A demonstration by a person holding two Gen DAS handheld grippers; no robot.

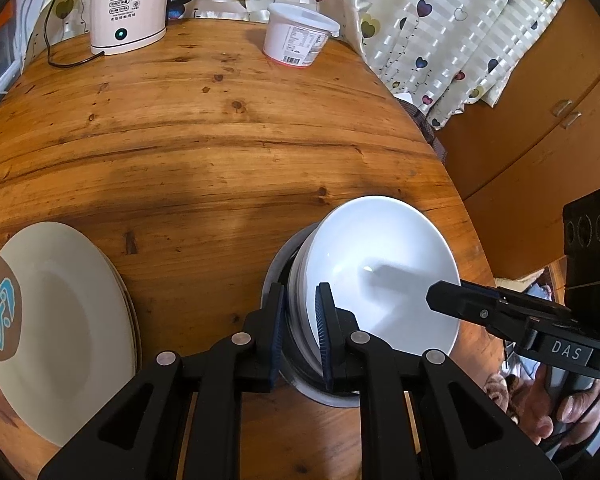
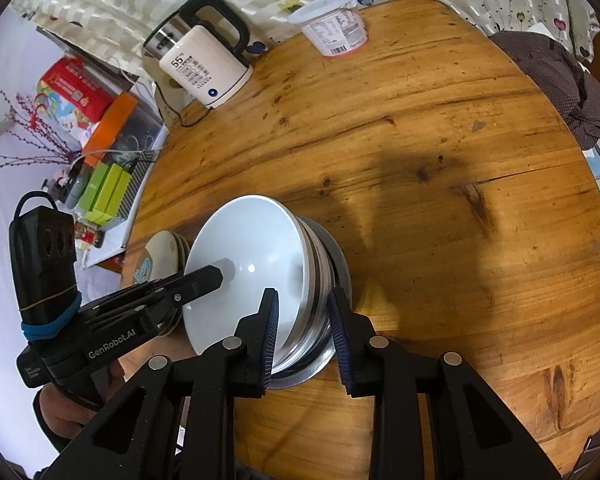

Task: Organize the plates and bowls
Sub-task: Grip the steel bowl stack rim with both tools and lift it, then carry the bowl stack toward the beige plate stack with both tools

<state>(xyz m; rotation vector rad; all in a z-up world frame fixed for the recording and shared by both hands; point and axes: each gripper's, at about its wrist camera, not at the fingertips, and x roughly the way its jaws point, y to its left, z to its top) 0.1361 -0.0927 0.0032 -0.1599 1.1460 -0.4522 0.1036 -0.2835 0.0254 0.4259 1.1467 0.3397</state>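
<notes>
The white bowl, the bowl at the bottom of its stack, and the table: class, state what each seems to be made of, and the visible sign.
White bowl: probably glazed ceramic; smooth, glossy, with a bright glint.
Bottom bowl: likely steel; grey, mirror-like rim.
Table: varnished wood; grain, knots and sheen.

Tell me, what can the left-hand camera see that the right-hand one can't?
Only the left wrist view shows the wooden cabinet doors beside the table and the plates' full face. Only the right wrist view shows the cluttered side shelf with the red box and green boxes, plus a dark cloth. Both show the stack of bowls, the kettle, the lidded tub, and the wooden table.
</notes>
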